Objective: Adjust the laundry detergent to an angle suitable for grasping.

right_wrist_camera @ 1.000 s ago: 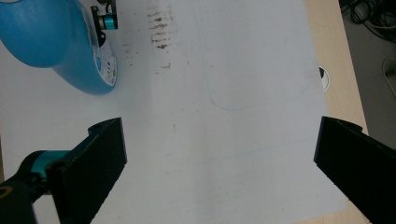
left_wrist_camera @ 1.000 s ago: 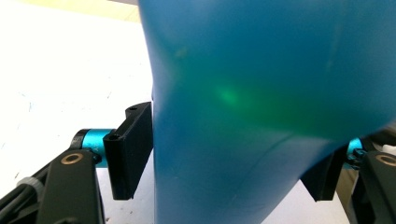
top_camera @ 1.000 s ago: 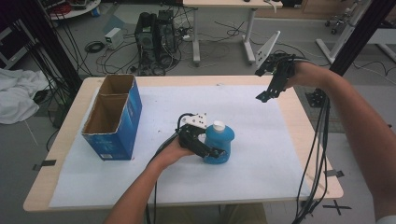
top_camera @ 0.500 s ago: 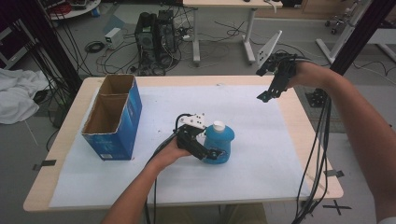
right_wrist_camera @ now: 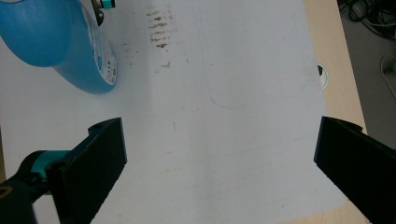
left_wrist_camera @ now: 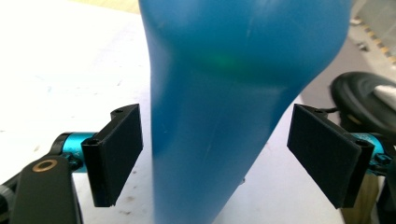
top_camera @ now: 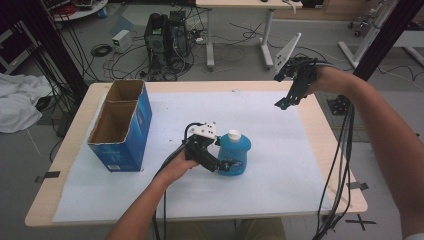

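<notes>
Left gripper (top_camera: 224, 165) sits low at the middle of the table, its jaws just opened and now standing clear on either side of the blue bottle (top_camera: 235, 152), with a gap showing at each pad (left_wrist_camera: 116, 154). That bottle stands upright on the white sheet (top_camera: 280, 165), right of the blue cardboard box (top_camera: 122, 127). Right gripper (top_camera: 285, 100) hovers over the far right of the table, jaws spread wide around nothing.

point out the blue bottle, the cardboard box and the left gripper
blue bottle (top_camera: 238, 156), high view, on its body below the white cap
cardboard box (top_camera: 131, 134), high view, on its blue side wall
left gripper (top_camera: 223, 165), high view, between its fingertips by the bottle
</notes>
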The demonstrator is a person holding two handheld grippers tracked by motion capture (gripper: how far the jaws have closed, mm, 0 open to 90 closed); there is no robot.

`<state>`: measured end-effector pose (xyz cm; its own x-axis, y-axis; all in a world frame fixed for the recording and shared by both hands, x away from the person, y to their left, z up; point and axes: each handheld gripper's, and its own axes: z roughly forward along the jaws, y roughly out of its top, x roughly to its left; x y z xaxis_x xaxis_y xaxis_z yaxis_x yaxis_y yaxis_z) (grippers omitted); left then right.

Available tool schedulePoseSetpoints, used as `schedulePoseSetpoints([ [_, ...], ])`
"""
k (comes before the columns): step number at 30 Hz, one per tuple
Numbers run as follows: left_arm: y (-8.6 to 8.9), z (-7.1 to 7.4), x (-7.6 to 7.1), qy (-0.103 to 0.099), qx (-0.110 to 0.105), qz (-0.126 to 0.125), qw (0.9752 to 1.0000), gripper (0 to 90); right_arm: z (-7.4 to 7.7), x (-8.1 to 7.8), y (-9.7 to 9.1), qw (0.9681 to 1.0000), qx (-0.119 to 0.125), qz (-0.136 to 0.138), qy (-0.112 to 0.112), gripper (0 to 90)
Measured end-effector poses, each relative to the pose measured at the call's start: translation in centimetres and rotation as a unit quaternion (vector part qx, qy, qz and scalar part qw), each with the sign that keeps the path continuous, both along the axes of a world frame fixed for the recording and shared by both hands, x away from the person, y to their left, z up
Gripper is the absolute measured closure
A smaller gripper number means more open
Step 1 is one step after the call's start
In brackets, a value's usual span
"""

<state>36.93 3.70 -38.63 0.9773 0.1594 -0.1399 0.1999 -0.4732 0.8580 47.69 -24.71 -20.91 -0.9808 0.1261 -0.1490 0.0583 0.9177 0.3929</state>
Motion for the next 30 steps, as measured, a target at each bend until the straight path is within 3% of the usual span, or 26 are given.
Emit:
schedulePoseSetpoints([
  [5, 0.3, 0.2, 0.0, -0.006, -0.001, 0.004, 1.0000, 18.3, 0.0, -0.1, 0.1, 1.0000, -0.001, 0.000, 0.000, 1.4],
  [12, 1.1, 0.6, -0.1, 0.000, -0.023, 0.011, 0.9997, 18.3, 0.2, -0.3, 0.0, 1.0000, -0.001, -0.005, -0.002, 1.4],
  [17, 1.6, 0.8, -0.3, -0.008, -0.019, 0.007, 0.9998, 18.2, 0.3, -0.5, 0.1, 1.0000, -0.003, -0.009, -0.001, 1.4],
  [19, 1.7, 0.9, -0.4, 0.000, -0.025, 0.011, 0.9996, 18.2, 0.3, -0.5, 0.2, 1.0000, -0.001, -0.002, -0.004, 1.4],
  [20, 1.9, 1.0, -0.4, -0.007, -0.021, 0.009, 0.9997, 18.2, 0.4, -0.6, 0.2, 1.0000, -0.002, -0.004, -0.004, 1.4],
  [24, 2.2, 1.0, -0.5, -0.001, -0.022, 0.024, 0.9995, 12.5, 0.4, -0.7, 0.3, 1.0000, -0.001, -0.003, -0.004, 1.4],
  [30, 2.8, 1.3, -0.6, -0.010, -0.016, 0.038, 0.9991, 12.4, 0.5, -0.8, 0.3, 1.0000, -0.001, -0.003, -0.004, 1.4],
])
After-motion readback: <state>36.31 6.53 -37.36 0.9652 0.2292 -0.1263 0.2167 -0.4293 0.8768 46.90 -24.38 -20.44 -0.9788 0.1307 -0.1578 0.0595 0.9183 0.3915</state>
